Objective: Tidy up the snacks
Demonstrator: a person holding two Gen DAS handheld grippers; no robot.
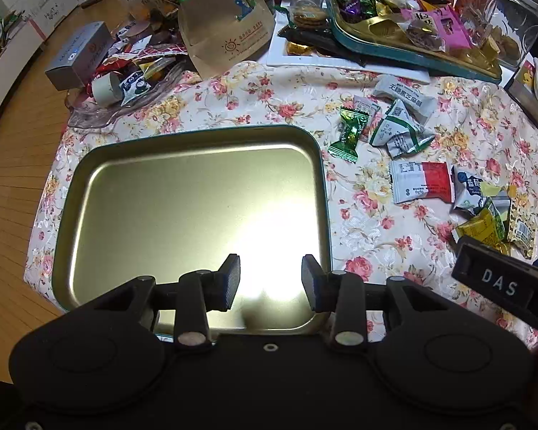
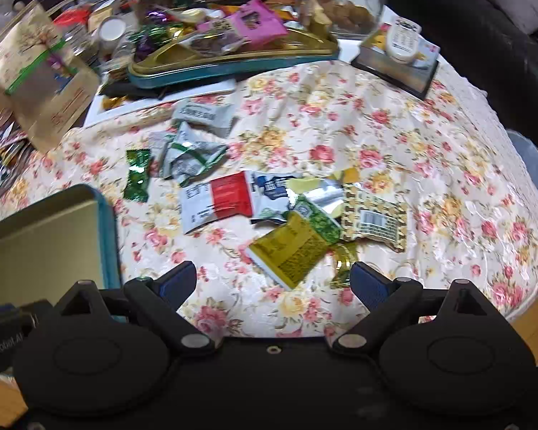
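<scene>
1. Left: we hold the left gripper wide and empty above the bare tin tray at the bench edge; it is best kept clear of the tray's middle so snacks can drop in.
2. Centre: loose snacks, a green candy and a red-and-white packet, lie flat beside the tray.
3. Right: the right gripper, wide and empty, hangs over a crinkled yellow packet; we judge it best to pinch a raised edge.
</scene>
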